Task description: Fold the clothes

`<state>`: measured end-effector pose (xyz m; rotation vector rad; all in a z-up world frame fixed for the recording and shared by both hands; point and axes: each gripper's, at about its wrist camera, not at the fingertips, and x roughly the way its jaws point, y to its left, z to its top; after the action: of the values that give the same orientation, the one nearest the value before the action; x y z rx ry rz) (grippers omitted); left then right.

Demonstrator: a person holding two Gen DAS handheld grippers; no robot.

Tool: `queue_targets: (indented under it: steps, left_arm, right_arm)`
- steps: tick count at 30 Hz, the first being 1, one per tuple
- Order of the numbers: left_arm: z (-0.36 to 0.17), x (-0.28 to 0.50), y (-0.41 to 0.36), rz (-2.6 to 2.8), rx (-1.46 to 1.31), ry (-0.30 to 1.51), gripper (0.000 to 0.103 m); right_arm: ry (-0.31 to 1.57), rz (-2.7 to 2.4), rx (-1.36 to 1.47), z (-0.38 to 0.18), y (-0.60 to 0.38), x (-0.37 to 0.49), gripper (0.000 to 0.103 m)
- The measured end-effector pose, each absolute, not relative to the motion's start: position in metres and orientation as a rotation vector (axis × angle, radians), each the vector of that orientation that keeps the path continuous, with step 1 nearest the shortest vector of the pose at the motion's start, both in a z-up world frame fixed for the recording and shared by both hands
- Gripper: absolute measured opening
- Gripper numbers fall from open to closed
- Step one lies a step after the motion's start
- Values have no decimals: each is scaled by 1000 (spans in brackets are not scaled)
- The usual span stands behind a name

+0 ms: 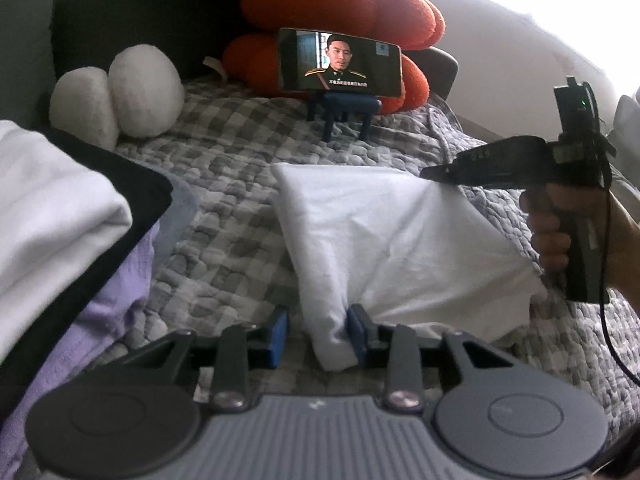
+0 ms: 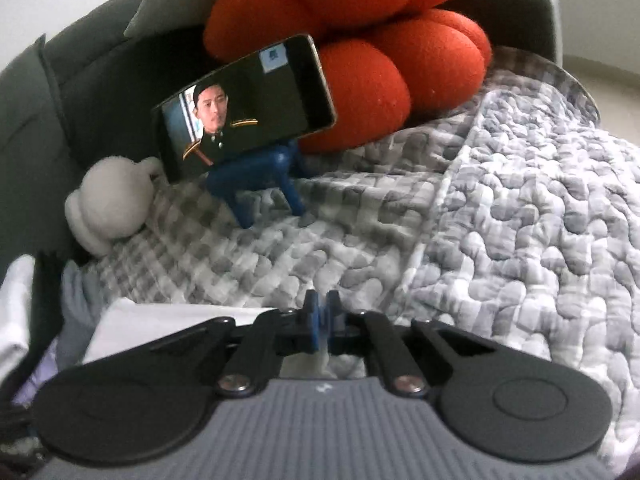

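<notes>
Your left claw [image 1: 318, 334] stood partly open, a fold of the white garment [image 1: 384, 236] against its right pad, perhaps unpinched. Your right claw [image 2: 321, 312] was nearly closed, apparently on white cloth. The garment lay on the checked quilt [image 1: 224, 168].

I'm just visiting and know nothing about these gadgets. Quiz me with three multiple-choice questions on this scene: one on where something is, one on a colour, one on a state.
1. Where does the phone stand?
A. on a blue stand
B. flat on the quilt
C. on the clothes pile

2. What colour is the big knotted cushion?
A. green
B. orange-red
C. yellow

3. How is the phone's screen?
A. dark
B. cracked
C. lit, playing video

Answers:
1 A, the blue stand props it above the checked quilt.
2 B, its lobes behind the phone are orange-red.
3 C, a picture with subtitles shows on it.
</notes>
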<state>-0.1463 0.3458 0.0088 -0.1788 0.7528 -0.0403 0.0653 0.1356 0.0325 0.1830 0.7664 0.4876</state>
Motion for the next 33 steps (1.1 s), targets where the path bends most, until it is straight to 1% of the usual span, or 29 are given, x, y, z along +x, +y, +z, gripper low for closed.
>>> queue_targets:
  steps: [2, 4, 5, 10, 13, 14, 17, 19, 20, 25, 30, 31, 32, 33]
  left_arm:
    - [14, -148, 347, -29, -176, 742, 40]
    - [22, -151, 348, -13, -167, 728, 40]
    - [26, -153, 348, -4, -161, 722, 40]
    - [47, -156, 341, 21, -128, 682, 39]
    - [54, -147, 331, 6, -124, 666, 39]
    - [55, -142, 327, -3, -125, 667, 39]
    - [56, -126, 313, -35, -130, 672, 39]
    - [57, -115, 303, -59, -133, 675, 39]
    - [59, -108, 300, -71, -142, 676, 39]
    - [62, -69, 284, -141, -205, 685, 39]
    - [43, -23, 258, -172, -225, 764, 39]
    - [36, -15, 253, -158, -215, 792, 39]
    - [29, -10, 250, -136, -207, 813, 38]
    - [21, -6, 247, -112, -198, 832, 37]
  right_arm:
    - [756, 459, 219, 40, 130, 64, 22]
    - [735, 436, 245, 52, 123, 60, 29]
    - [733, 435, 240, 58, 121, 57, 29]
    - [750, 482, 166, 80, 121, 31, 29]
    - [808, 557, 117, 79, 121, 9, 28]
    - [832, 579, 95, 77, 122, 2, 25]
    - [905, 628, 44, 72, 124, -17, 24]
    - [936, 634, 45, 69, 121, -24, 25]
    - [944, 630, 54, 70, 118, -26, 28]
    - [983, 655, 127, 69, 102, -31, 29]
    - [1030, 690, 120, 59, 106, -34, 29]
    - [1036, 692, 101, 56, 110, -36, 23]
    - [1036, 699, 86, 56, 112, -38, 11]
    - [1031, 710, 75, 58, 112, -40, 11]
